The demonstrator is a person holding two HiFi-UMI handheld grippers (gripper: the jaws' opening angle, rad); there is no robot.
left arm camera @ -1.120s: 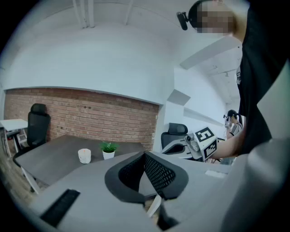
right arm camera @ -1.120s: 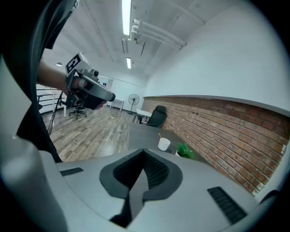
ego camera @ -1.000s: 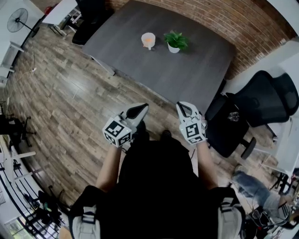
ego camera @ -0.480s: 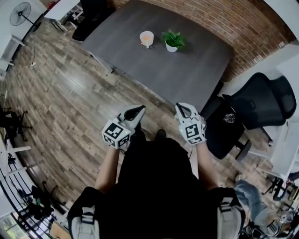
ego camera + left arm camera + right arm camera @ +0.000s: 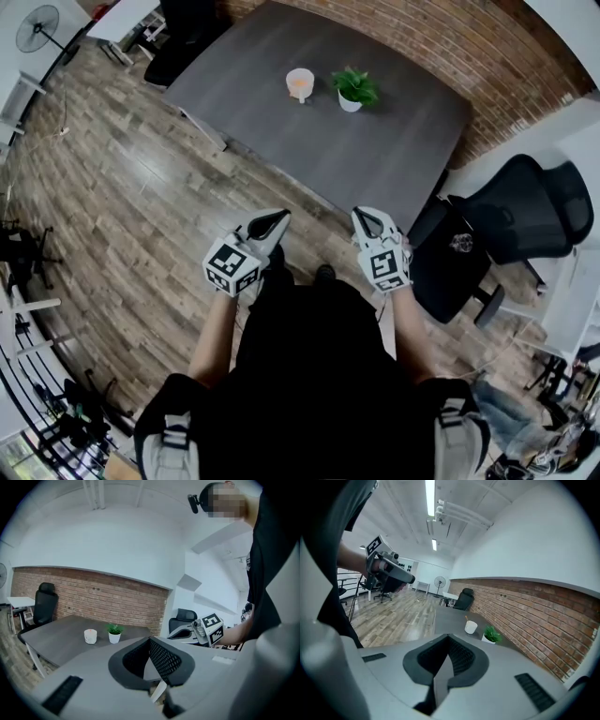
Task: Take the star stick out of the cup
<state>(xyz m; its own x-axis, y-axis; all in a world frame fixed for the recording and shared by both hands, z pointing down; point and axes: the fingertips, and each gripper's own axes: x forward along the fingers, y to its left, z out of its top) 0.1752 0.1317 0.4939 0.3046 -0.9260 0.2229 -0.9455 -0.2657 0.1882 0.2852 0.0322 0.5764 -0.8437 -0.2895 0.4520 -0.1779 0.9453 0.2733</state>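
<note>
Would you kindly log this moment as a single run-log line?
left gripper: shut, empty; right gripper: shut, empty; star stick: in cup; cup: on table, untouched

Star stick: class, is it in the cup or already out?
In. The right gripper view shows the star stick poking above the rim of the upright white cup on the table.

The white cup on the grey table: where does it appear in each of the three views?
Head view: the cup is at top centre on the table, just left of the potted plant.
Left gripper view: left of centre, again left of the plant.
Right gripper view: just right of centre, left of the plant.
Shared landmark: the potted plant beside the cup.
</note>
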